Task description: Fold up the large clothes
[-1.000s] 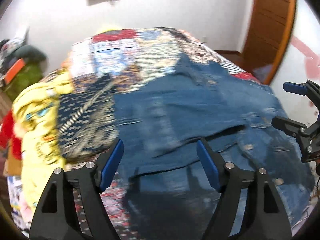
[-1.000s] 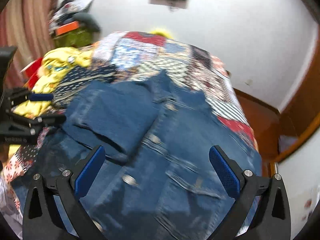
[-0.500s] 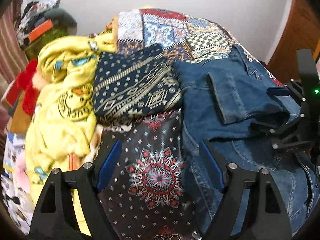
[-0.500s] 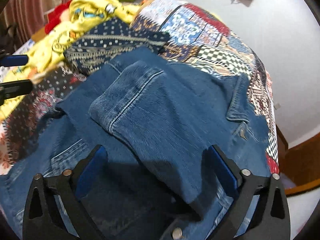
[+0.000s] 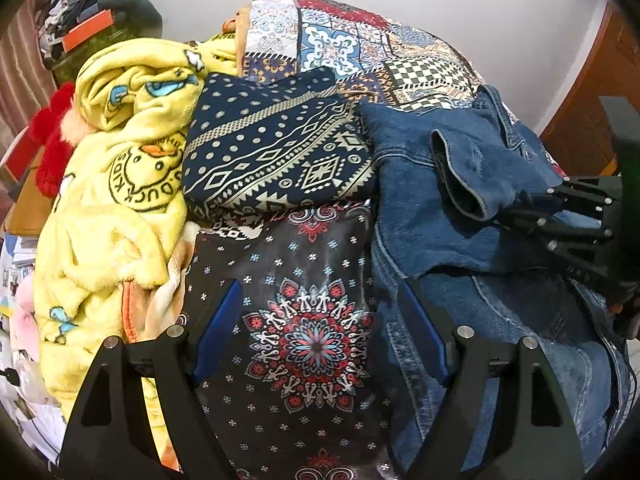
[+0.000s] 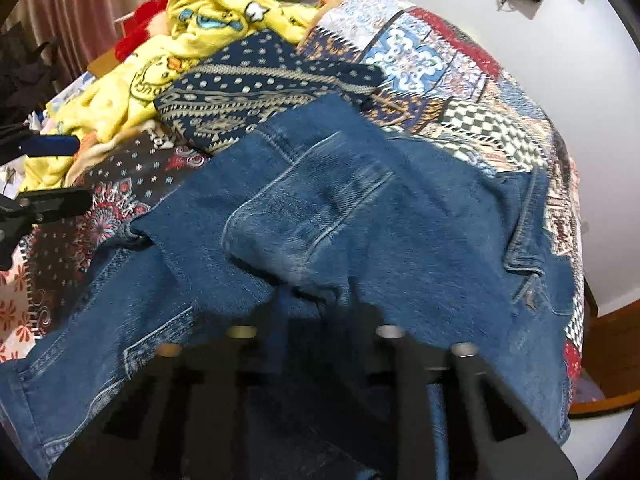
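While denim jacket (image 5: 460,208) lies across patchwork bed cover (image 5: 360,44), body running near-to-far, right gripper (image 6: 316,320) sits at its folded sleeve, fingers drawn close, apparently clenched on denim; left gripper (image 5: 320,332) spread wide, empty, over dark mandala cloth (image 5: 312,344) just left of jacket; right nearer fold

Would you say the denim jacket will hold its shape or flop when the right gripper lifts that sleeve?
The denim jacket probably drapes rather than holds flat: its sleeve already sags in soft folds. Thick seams suggest it's fairly heavy. The right gripper looks closed on it, so it likely won't slip.
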Tool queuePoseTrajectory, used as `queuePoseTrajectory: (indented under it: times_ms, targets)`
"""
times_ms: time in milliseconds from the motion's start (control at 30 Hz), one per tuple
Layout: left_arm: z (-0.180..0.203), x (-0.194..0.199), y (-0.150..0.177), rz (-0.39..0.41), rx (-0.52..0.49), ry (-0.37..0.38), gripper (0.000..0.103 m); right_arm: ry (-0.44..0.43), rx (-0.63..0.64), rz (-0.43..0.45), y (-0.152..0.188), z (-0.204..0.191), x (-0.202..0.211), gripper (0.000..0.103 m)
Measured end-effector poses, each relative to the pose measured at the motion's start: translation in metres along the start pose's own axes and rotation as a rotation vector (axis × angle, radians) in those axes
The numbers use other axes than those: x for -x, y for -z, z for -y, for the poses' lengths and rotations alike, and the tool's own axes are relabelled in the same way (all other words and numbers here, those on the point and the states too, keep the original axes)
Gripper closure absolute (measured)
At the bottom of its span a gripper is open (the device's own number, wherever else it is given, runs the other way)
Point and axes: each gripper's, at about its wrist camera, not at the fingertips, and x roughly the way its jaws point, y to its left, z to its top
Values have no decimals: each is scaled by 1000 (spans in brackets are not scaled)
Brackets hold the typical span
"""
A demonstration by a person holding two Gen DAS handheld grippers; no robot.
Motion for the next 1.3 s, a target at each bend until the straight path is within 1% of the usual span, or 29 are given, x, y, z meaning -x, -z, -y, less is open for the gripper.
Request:
queuePoseTrajectory:
  times_ms: [33,67,133,233,367,500,633,700,800,933,1033,1133,1267,1300]
  targets:
    - [3,1,-1,2,-6,0,24,-10,-20,14,1,5,5,90]
    - [6,3,-2,5,-15,0,24,-14,-34,21,0,9,8,97]
    - [13,6,-5,12,-29,0,24,-19,-86,53,2,22,22,97]
    - [25,10,-12,25,-50,6,24,-1,-152,116,7,40,46,98]
    - [48,14,-25,41,-85,21,24,7,-251,195,16,68,77,98]
    - [74,17,-32,56,-128,30,24,43,-328,266,36,91,108,98]
    - [99,16,-35,67,-168,31,24,61,-431,308,64,116,128,98]
    - [109,13,-36,60,-175,39,24,69,-489,314,82,128,131,98]
    - [121,7,-36,45,-182,48,24,63,-576,297,111,146,128,99]
    - [134,-1,-32,27,-205,46,24,61,-685,247,151,163,107,99]
    - [139,-8,-28,7,-217,35,24,20,-770,192,179,170,85,99]
    - [141,-16,-24,-19,-219,25,24,-10,-803,167,194,168,74,99]
    - [143,-20,-16,-41,-233,28,24,-21,-811,146,200,160,75,98]
    - [144,-20,-14,-43,-240,25,24,-14,-818,141,203,161,77,95]
